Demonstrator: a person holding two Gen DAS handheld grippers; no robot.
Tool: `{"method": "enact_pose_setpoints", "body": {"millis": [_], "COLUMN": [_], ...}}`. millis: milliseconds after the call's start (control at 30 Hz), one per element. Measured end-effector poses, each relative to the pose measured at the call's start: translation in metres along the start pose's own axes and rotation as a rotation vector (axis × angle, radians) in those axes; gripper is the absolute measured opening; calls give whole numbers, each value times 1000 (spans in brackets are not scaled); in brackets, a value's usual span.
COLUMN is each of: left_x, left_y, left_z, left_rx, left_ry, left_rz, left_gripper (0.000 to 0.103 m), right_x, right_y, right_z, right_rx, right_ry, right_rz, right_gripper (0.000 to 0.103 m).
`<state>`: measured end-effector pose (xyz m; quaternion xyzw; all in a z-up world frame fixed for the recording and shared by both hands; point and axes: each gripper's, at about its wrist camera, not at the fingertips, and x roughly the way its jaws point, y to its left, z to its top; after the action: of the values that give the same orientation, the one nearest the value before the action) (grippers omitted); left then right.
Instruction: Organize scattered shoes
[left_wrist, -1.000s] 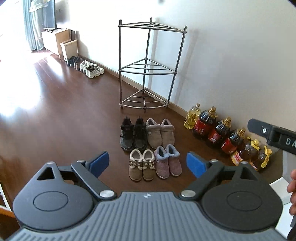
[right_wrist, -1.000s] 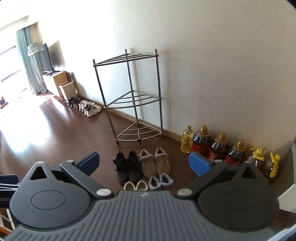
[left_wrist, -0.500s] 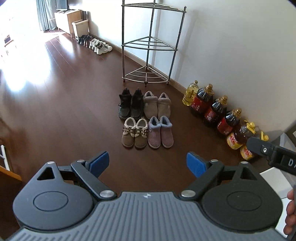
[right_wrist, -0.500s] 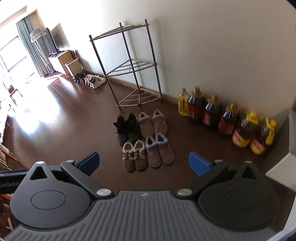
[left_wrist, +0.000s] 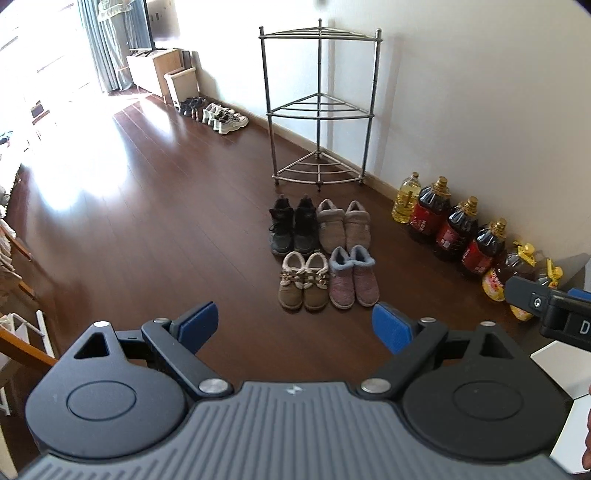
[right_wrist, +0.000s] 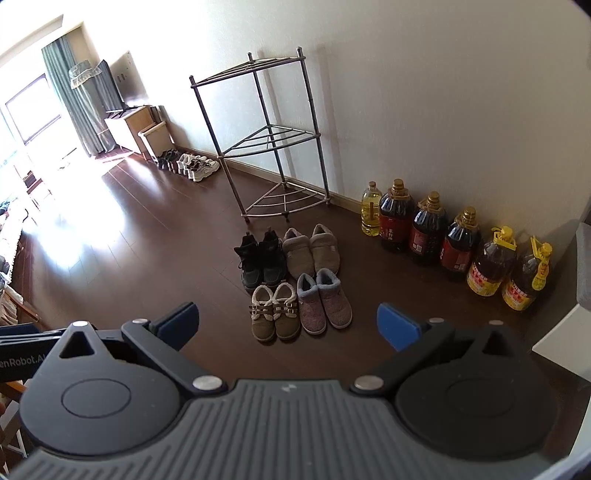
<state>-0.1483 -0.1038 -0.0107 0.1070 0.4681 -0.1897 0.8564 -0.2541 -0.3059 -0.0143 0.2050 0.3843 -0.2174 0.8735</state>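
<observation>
The shoes lay in four pairs on the floor in front of the rack (left_wrist: 318, 107): black boots (left_wrist: 293, 226) and grey slippers (left_wrist: 344, 226) nearest its foot, brown shoes (left_wrist: 304, 280) and purple boots (left_wrist: 353, 277) in the row behind them, all pairs touching side by side, toes away from the rack. I judged the sorting done or nearly so, and the step in hand to be an inspection from a distance. To do that well, I judged it best to keep both tools clear of the rows, check each pair for gaps or skew, and only go down for a shoe found out of line. My left gripper (left_wrist: 293, 323) stood wide and empty, well short of the brown shoes. My right gripper (right_wrist: 286, 320) likewise stood wide and held nothing. Oil bottles (left_wrist: 456, 230) lined the wall right of the rack, apart from the shoes.
</observation>
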Motion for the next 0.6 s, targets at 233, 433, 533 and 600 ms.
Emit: {"method": "enact_pose_setpoints", "body": {"millis": [233,433,533,600], "left_x": [-5,-3,-1,0], "left_y": [15,25,33,38], "left_z": [4,5,6,7], "left_rx": [39,67,71,66], "left_ry": [-8,-8,-5,-4], "left_rz": [-17,-38,-48,-49], "left_gripper": [92,92,92,92], "right_x": [-1,4,9,12], "right_y": [29,48,57,62], "right_z": [-6,-10,-8,-8], "right_rx": [-4,6,9,8], "right_ry": [-9,8,18,17], "right_rz": [-8,-44,-72,-80], "right_gripper": [102,102,102,102]}}
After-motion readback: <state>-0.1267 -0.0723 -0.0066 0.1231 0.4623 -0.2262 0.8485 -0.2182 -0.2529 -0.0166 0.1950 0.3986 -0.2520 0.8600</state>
